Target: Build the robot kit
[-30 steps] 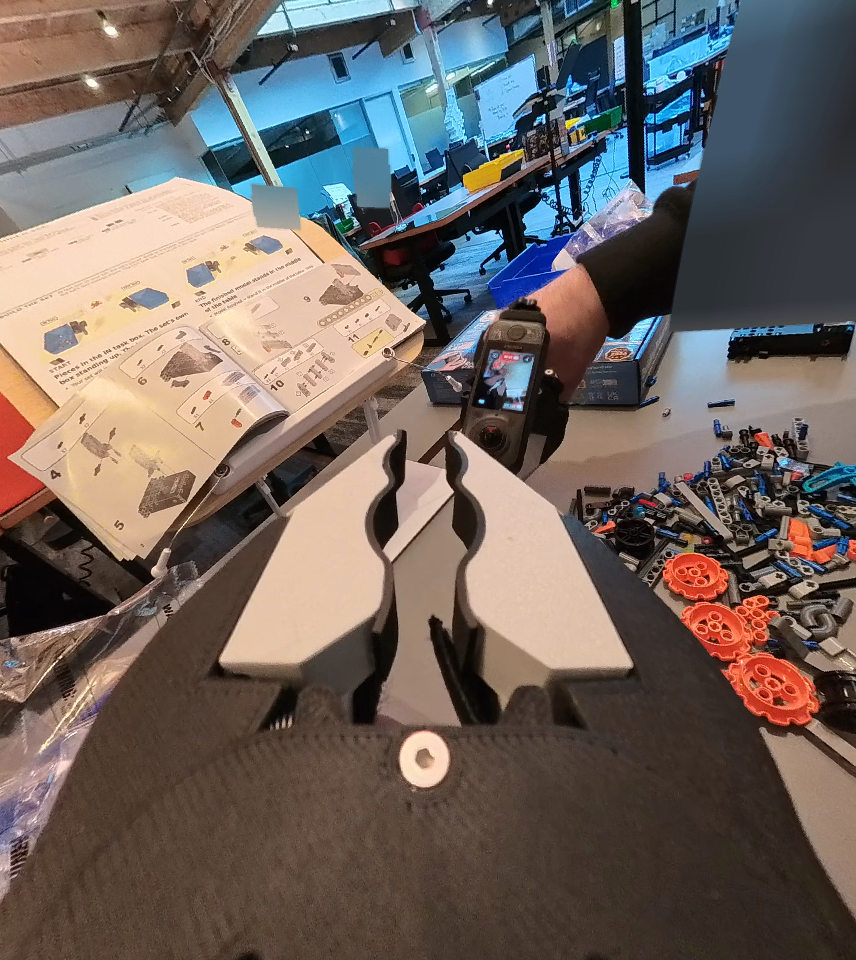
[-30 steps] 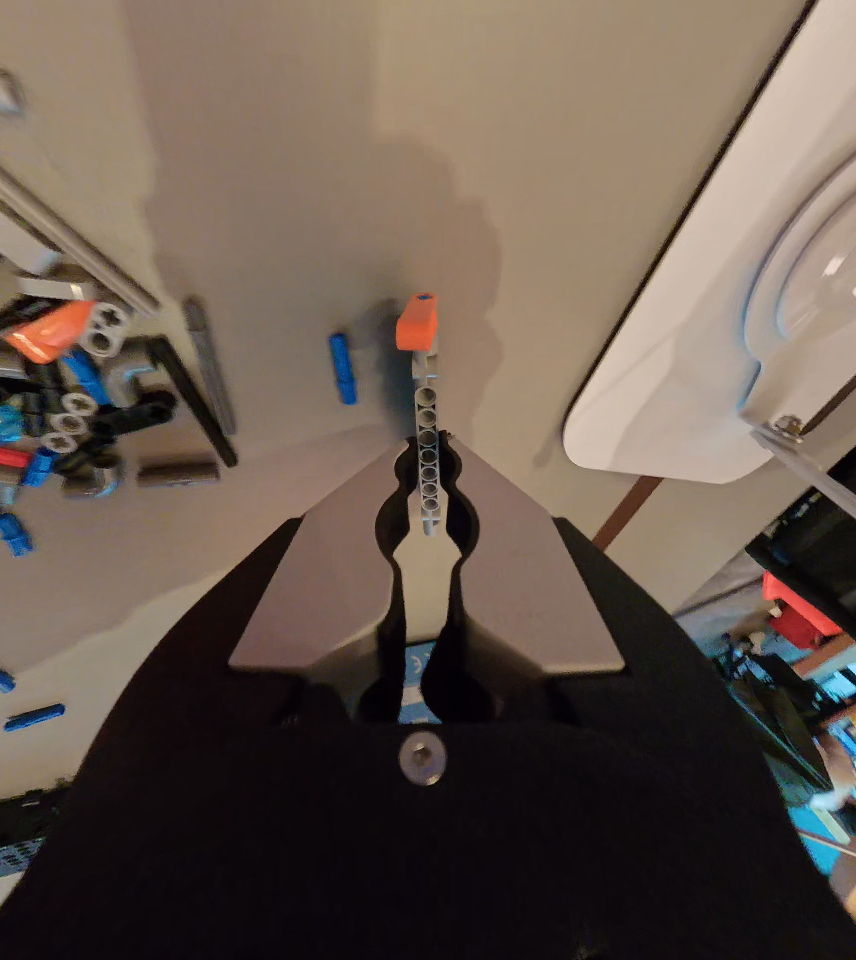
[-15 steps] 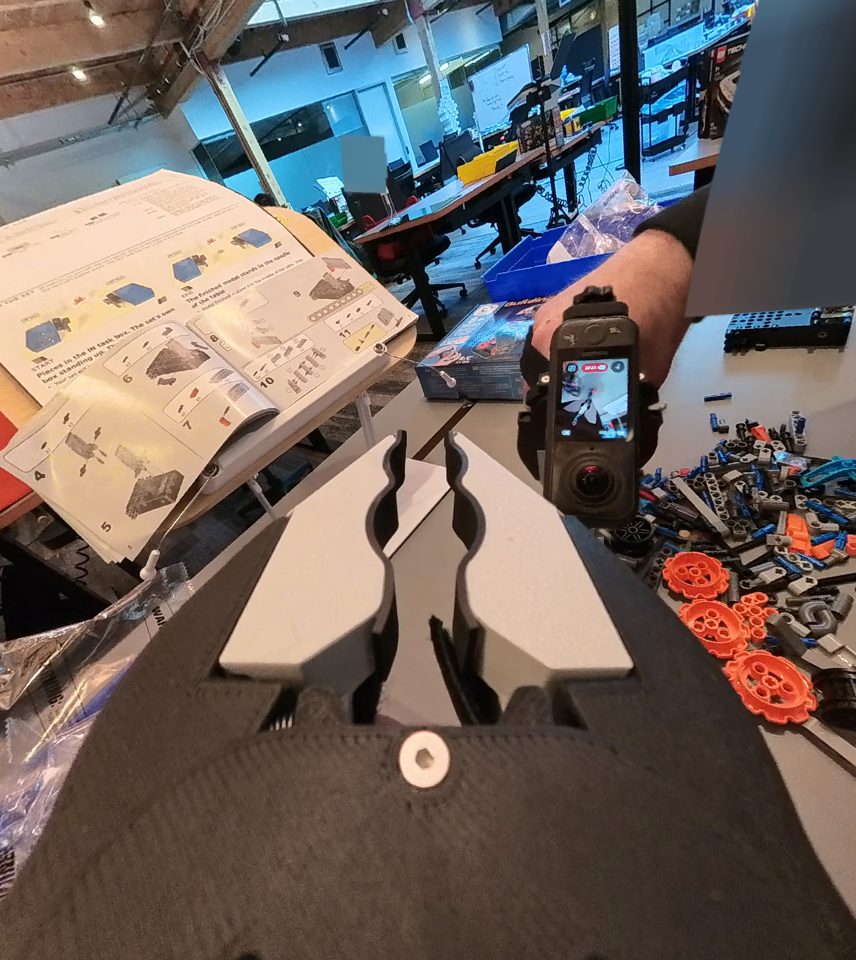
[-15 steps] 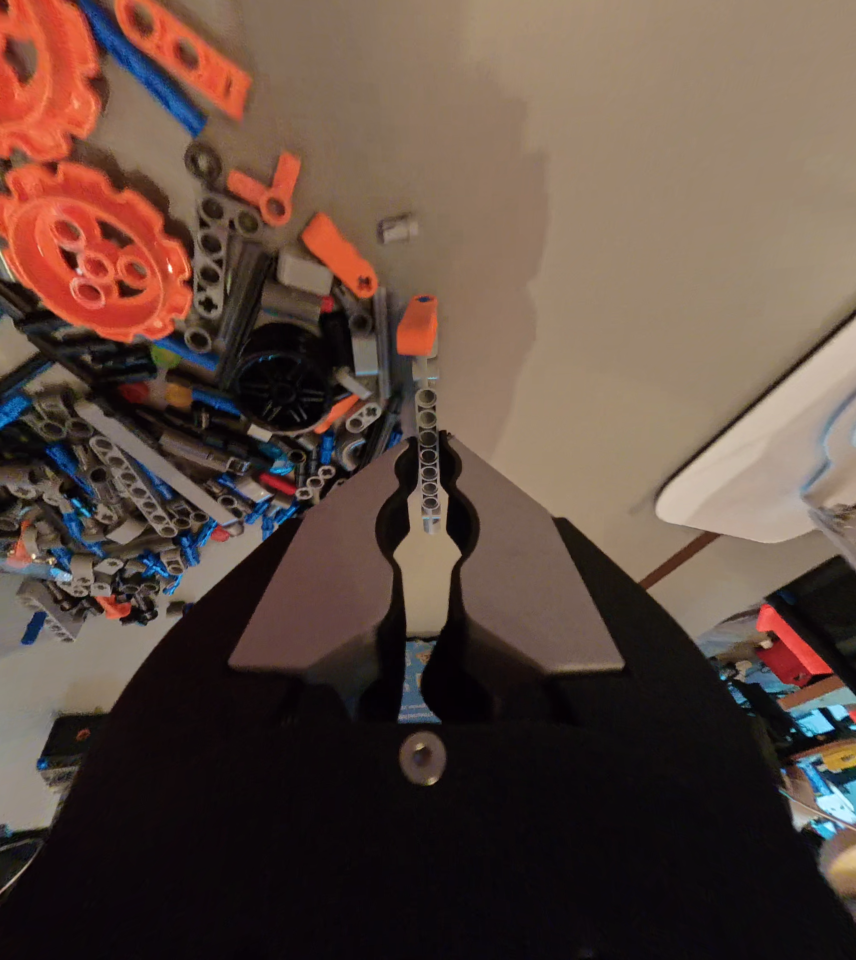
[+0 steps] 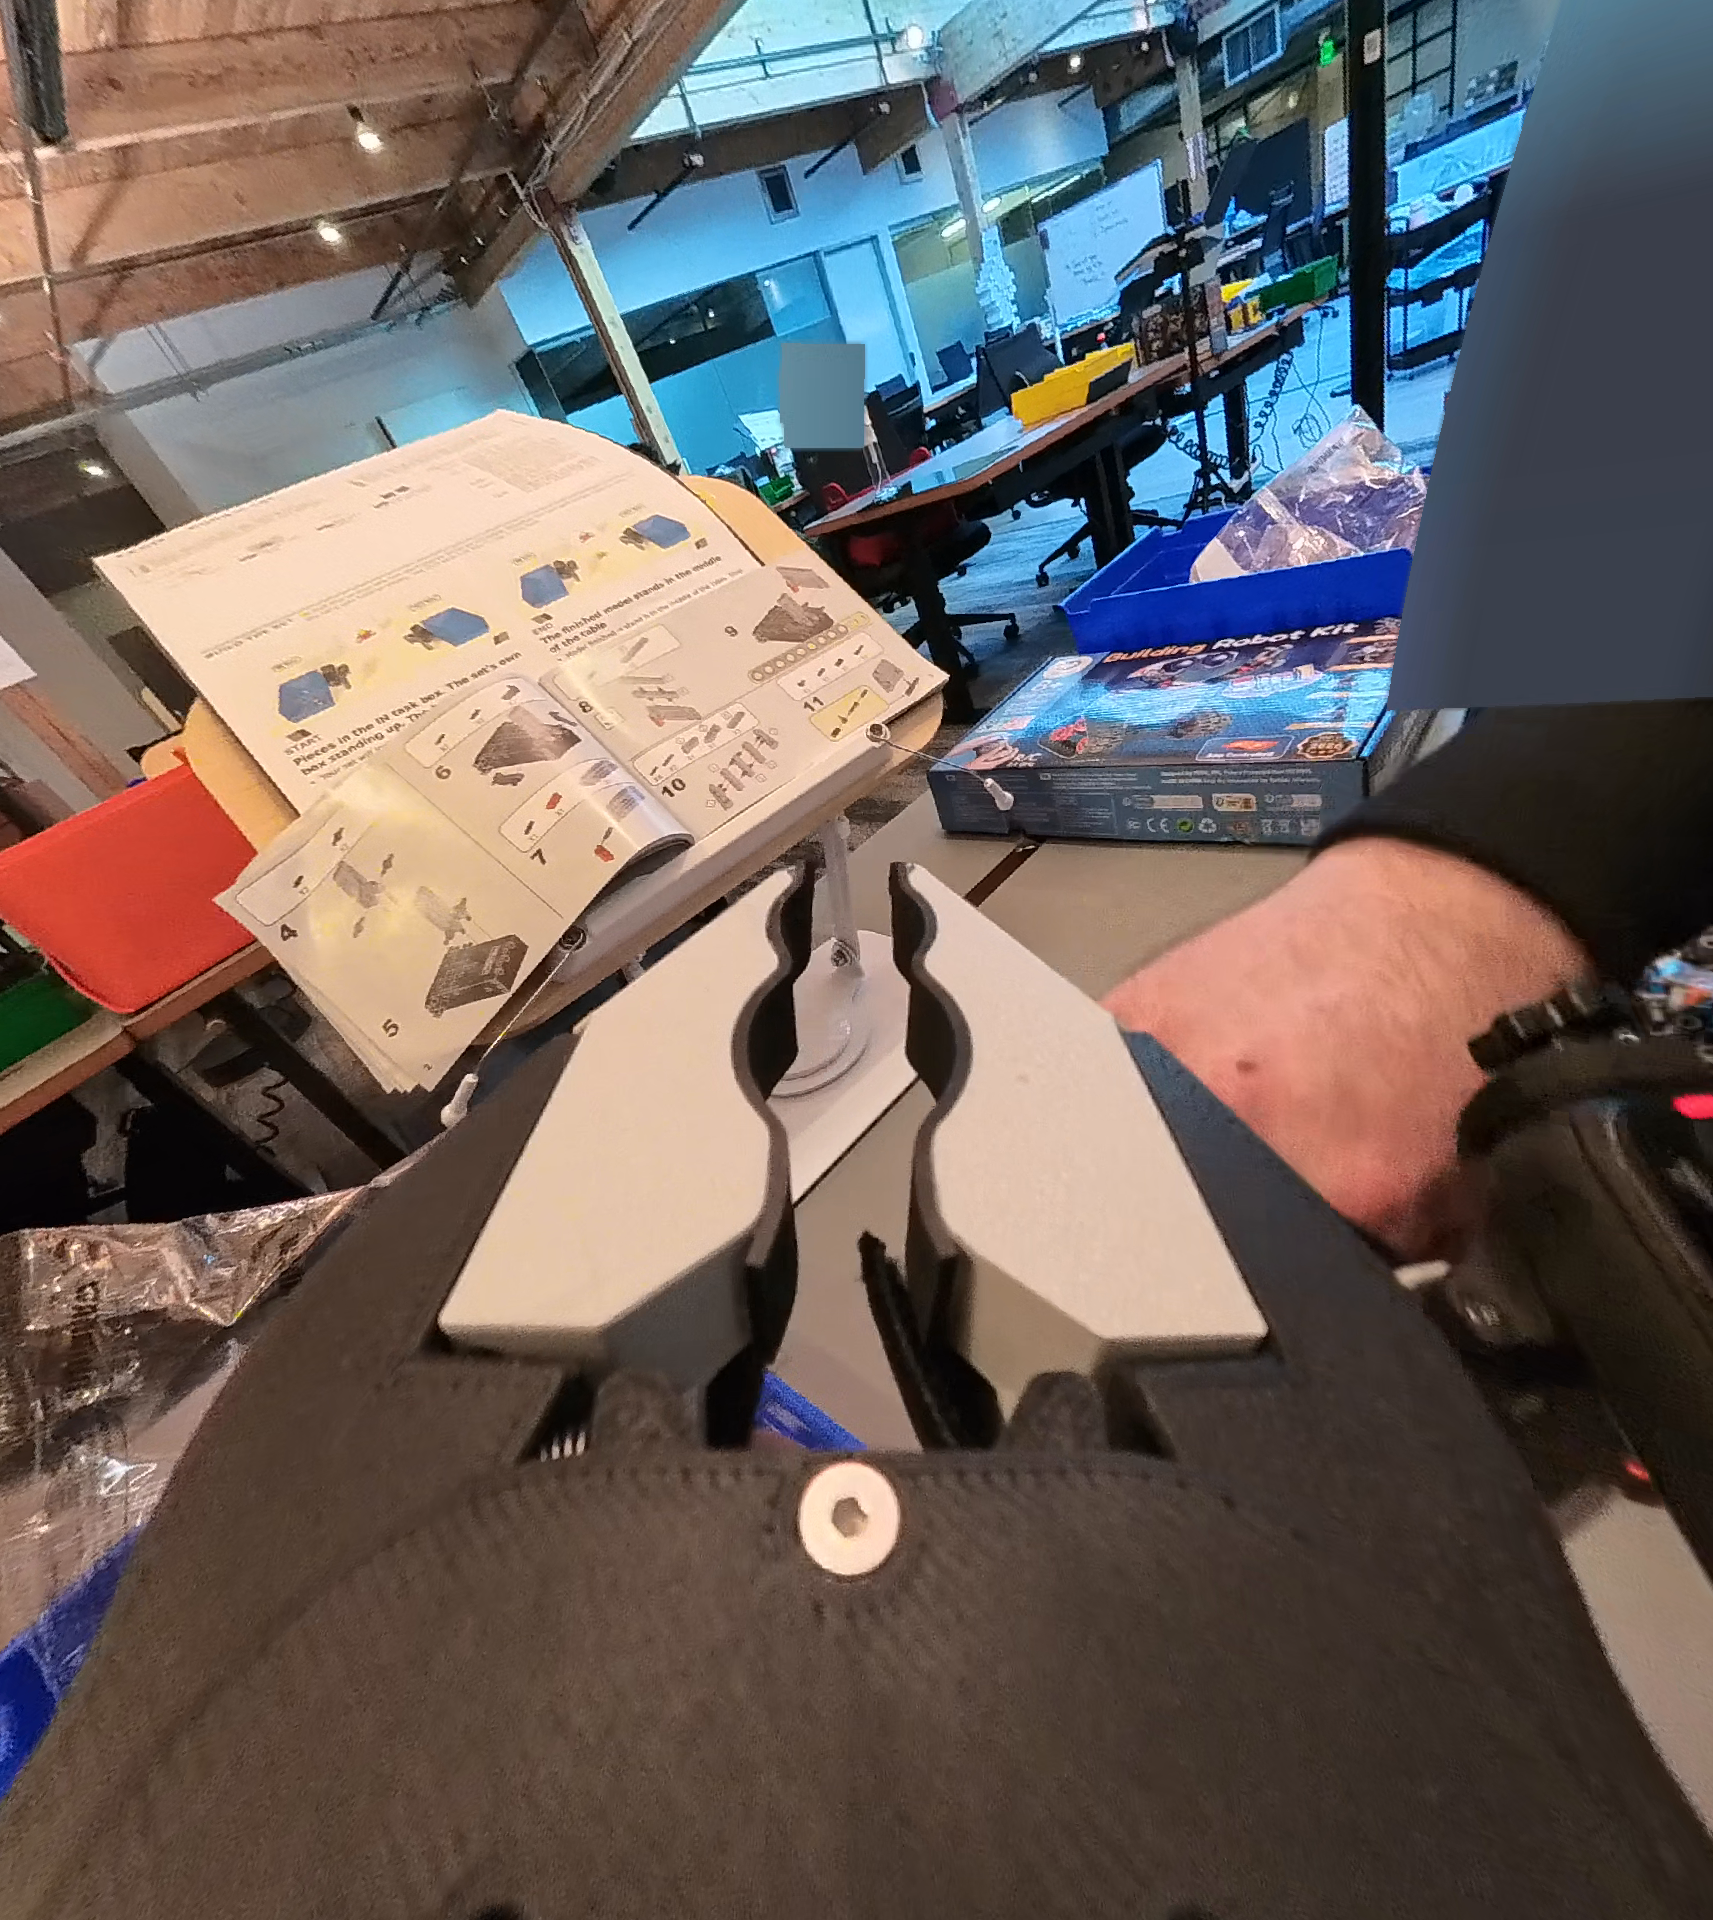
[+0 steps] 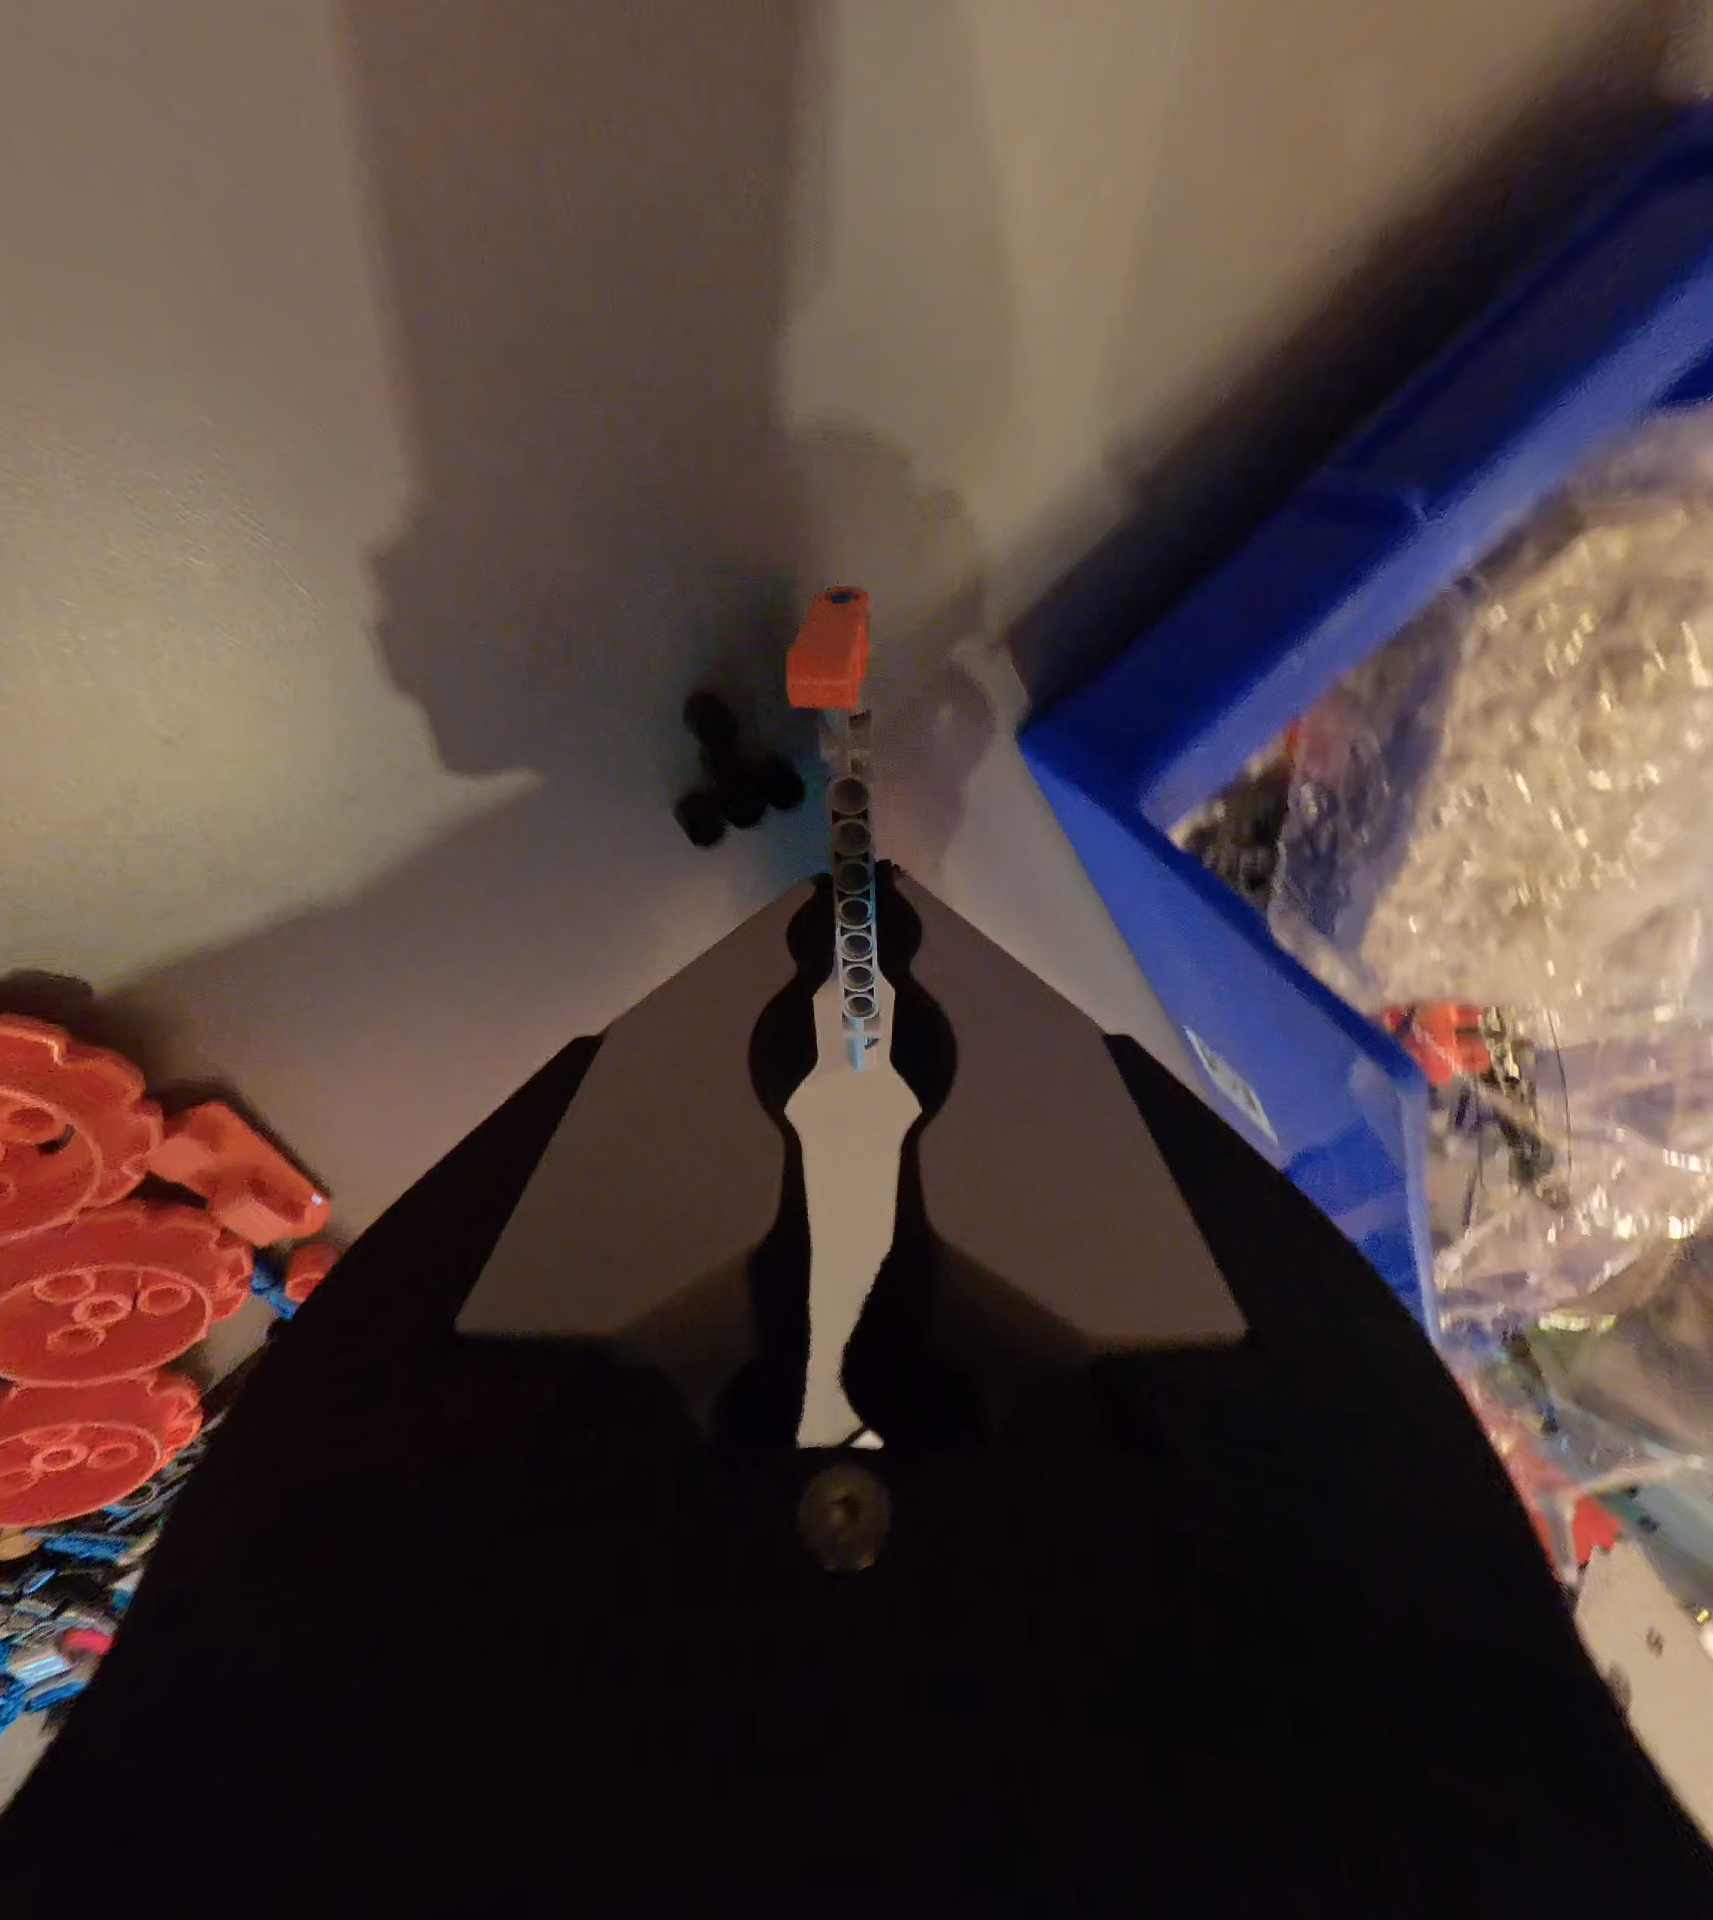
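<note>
Matte table [image 6: 156, 416] (perforated beam [image 6: 854, 925] clamped)

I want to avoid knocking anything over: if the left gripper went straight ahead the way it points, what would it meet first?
Probably the white stand that props up the open instruction booklet: its base sits right between the left gripper tips. Depth is hard to judge.

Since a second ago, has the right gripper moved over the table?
Yes. The right gripper, shut on the grey beam, has travelled away from the white stand base to beside the blue bin, orange gears now lower left.
</note>
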{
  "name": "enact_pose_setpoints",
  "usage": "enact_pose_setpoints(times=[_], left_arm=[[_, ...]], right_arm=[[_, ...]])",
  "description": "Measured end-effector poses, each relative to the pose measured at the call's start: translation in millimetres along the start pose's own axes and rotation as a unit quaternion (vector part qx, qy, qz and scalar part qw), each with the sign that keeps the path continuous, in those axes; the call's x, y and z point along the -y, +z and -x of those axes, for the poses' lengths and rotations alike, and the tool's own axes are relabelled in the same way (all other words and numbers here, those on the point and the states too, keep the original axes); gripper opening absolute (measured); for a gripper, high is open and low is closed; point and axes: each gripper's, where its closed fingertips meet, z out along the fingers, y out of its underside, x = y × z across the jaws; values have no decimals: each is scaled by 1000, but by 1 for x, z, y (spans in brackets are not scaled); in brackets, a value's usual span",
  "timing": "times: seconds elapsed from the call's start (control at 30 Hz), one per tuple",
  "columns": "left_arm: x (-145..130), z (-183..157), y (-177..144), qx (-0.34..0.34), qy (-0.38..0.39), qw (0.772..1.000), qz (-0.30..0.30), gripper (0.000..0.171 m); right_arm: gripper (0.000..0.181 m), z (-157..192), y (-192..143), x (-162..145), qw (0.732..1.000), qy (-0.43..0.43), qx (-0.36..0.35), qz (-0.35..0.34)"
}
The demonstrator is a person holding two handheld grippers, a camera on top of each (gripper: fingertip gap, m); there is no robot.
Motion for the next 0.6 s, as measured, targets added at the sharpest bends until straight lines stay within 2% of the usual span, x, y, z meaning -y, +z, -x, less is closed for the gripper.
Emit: enact_pose_setpoints(times=[0.13,0.27,0.4,0.5,0.6], left_arm=[[2,-1,-1,1,6,1000,0,13],[3,-4,-1,-4,5,1000,-2,13],[-1,-10,5,-13,4,1000,4,12],[-6,-21,11,-27,4,1000,10,13],[-14,-33,19,-39,15,999,25,13]], right_arm=[[5,16,-2,9,998,-54,16,-10],[6,48,-16,-10,994,-99,40,6],[5,85,-34,-26,993,-87,85,12],[6,94,-49,-35,995,18,101,-3],[5,95,-77,-64,985,148,84,8]])
